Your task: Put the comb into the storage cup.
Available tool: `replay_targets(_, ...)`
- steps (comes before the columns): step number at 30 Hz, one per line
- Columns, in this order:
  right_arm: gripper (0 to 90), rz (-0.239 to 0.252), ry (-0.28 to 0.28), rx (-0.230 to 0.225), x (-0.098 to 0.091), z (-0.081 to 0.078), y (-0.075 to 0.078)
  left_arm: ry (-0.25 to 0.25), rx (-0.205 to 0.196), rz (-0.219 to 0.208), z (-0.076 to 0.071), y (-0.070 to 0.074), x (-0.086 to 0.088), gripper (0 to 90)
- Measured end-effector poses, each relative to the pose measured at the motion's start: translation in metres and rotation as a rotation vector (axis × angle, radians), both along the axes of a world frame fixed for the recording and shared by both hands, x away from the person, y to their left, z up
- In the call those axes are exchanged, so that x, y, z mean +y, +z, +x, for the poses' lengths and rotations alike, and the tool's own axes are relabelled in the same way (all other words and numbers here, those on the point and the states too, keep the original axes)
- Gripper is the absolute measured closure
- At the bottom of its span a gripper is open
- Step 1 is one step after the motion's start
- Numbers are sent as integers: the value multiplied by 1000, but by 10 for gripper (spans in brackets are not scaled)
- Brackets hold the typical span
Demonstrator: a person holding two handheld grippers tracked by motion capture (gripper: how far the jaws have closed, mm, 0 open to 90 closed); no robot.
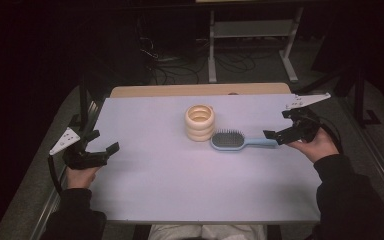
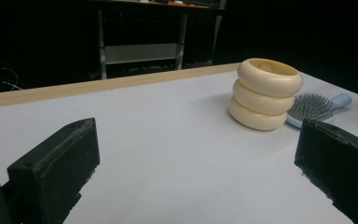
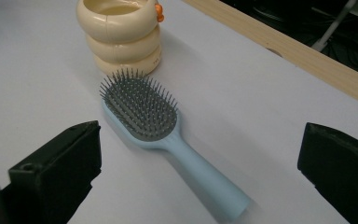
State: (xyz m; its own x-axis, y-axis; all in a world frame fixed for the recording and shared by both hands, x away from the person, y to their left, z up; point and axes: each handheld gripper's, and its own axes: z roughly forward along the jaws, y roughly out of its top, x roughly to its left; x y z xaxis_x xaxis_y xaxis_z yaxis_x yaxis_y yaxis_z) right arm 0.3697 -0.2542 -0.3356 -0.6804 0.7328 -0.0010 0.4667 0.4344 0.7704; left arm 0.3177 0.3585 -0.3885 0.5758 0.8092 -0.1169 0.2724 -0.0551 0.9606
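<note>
A person sits at a table (image 1: pixel 155 190) with a pale lilac top, holding a black two-jaw gripper in each hand. The left gripper (image 1: pixel 102 145) hovers at the table's left edge with its jaws spread wide and nothing between them. The right gripper (image 1: pixel 275 134) is at the right side, jaws also wide apart, its tips just beside the end of a light blue hairbrush (image 1: pixel 240 142).

The right gripper view alone shows the brush closely: it lies flat with grey bristles facing up, its handle end reaching into the gap between the two jaws without touching either, its head pointing away. Just beyond the head stands a cream holder (image 3: pixel 120 35) shaped like three stacked rings, with a small orange detail (image 3: pixel 158 13) on its rim that neither other view shows.

From the left gripper view, the holder (image 2: pixel 265 93) stands well ahead of the jaws, toward the right one, with the brush head (image 2: pixel 314 108) peeking out behind it. The high view looks into the holder's open top; its depth is not visible, so I cannot tell what it holds.
</note>
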Motion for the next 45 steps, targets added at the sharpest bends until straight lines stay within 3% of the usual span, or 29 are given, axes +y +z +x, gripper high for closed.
replay_targets(9, 0, -87, 82, 10, 12, 13, 10, -2, 4, -10, 3, -1, 0, 0)
replay_targets(17, 0, -119, 120, 32, 21, 23, 10, -21, 0, -12, 7, -2, 0, 0)
replay_targets(26, 0, -174, 195, 112, 30, 40, -5, -23, 3, -18, 11, -3, 0, 0)
replay_targets(33, 0, -254, 226, 146, 38, 55, -13, -23, 6, -13, 11, -3, 0, 0)
replay_targets(37, 0, -276, 266, 179, 42, 59, -18, -21, 7, -12, 11, -3, 0, 0)
replay_targets(40, 55, -283, 291, 200, 44, 62, -22, -21, 7, -13, 11, -3, 0, 0)
replay_targets(45, 57, -304, 294, 218, 48, 66, -26, -21, 12, -7, 12, -3, 0, 0)
